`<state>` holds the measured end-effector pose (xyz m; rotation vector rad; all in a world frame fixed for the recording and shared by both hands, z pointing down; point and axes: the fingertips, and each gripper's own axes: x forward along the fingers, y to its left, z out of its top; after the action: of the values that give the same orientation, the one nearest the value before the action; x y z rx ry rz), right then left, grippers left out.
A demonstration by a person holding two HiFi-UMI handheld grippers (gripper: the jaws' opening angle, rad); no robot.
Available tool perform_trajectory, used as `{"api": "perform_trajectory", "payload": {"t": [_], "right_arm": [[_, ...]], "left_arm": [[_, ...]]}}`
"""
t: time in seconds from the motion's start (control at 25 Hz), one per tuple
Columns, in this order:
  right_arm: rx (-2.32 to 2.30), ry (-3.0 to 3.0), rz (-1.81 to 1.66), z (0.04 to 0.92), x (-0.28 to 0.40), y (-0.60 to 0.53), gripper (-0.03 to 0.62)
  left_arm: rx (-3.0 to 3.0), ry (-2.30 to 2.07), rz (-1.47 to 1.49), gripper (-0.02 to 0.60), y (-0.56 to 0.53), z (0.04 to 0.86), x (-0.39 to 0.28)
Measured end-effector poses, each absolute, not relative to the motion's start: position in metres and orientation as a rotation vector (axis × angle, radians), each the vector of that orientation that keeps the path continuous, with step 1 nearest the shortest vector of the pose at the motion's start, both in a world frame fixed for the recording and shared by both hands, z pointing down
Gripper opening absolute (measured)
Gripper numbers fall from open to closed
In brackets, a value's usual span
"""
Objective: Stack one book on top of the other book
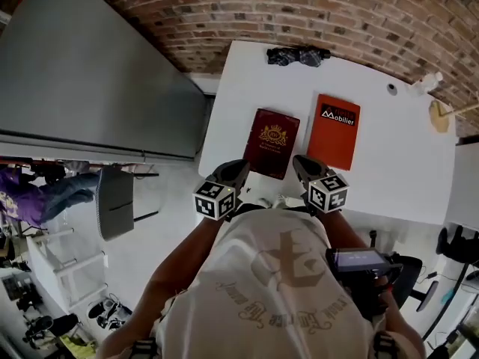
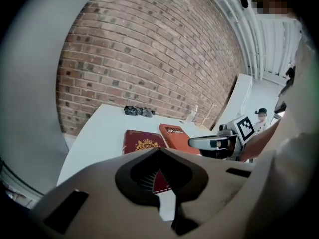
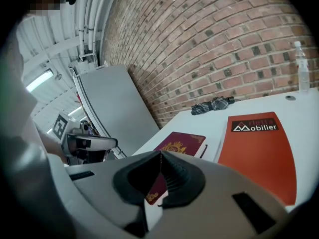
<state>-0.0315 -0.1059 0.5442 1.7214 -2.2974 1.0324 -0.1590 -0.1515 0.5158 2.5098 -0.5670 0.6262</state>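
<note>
Two books lie flat, side by side, on the white table (image 1: 404,170): a dark red book (image 1: 271,142) with a gold crest and, to its right, an orange book (image 1: 334,130) with a black label. Both grippers hover at the table's near edge, apart from the books. My left gripper (image 1: 238,167) sits just before the red book's near left corner, jaws shut and empty (image 2: 159,151). My right gripper (image 1: 301,163) is just before the gap between the books, also shut with nothing in it (image 3: 160,153). The right gripper view shows the red book (image 3: 182,143) and the orange book (image 3: 256,153) ahead.
A folded dark umbrella (image 1: 298,55) lies at the table's far edge by the brick wall. A clear bottle (image 1: 428,82) and a small round cap (image 1: 391,89) stand at the far right. A grey panel (image 1: 90,88) leans left of the table, with a grey chair (image 1: 116,200) below it.
</note>
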Motion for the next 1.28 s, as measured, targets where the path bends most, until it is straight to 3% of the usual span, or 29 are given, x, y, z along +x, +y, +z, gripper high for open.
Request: {"api": "perform_trajectory", "payload": {"t": [0.72, 1.28], "right_arm": [[1.762, -2.147, 1.161, 0.594, -0.032, -0.112, 0.023], [1.859, -1.921, 1.087, 0.600, -0.045, -0.127, 0.023]], "left_arm": [[2.429, -0.407, 0.820, 0.021, -0.170, 0.556, -0.141], [2.443, -0.249, 0.785, 0.021, -0.211, 0.565, -0.150]]}}
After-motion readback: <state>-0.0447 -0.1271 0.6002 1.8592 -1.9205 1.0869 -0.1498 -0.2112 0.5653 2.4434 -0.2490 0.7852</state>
